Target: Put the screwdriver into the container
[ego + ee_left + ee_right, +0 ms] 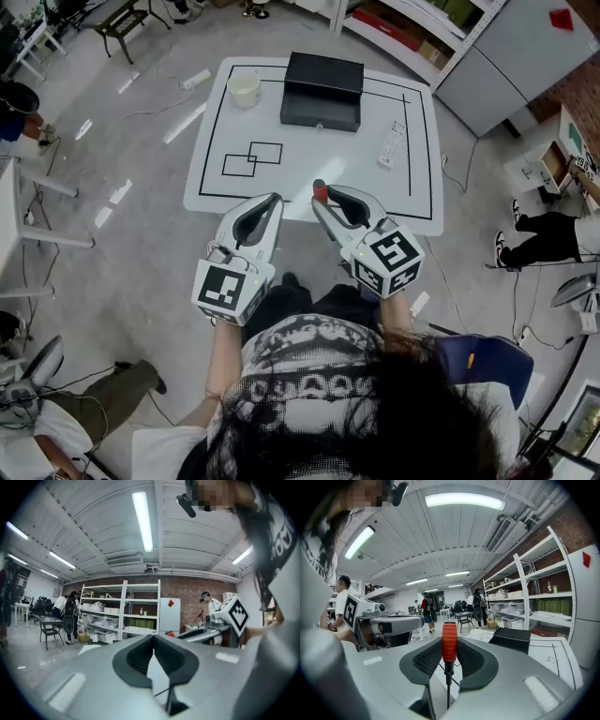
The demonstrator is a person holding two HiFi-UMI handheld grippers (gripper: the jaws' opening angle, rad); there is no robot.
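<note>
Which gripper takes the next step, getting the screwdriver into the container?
Right. The right gripper clamps the screwdriver by its red handle; the left gripper is shut and empty.

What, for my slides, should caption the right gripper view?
Right tongs grip a red-handled screwdriver; black container ahead on the table.

My head camera looks steeply down from high up at the white table [309, 159]. Cameras ride on my left gripper [273, 201] and right gripper [323, 201], very close behind the jaws, looking nearly level across the room. Head and right gripper views both see the black box [322, 91].
</note>
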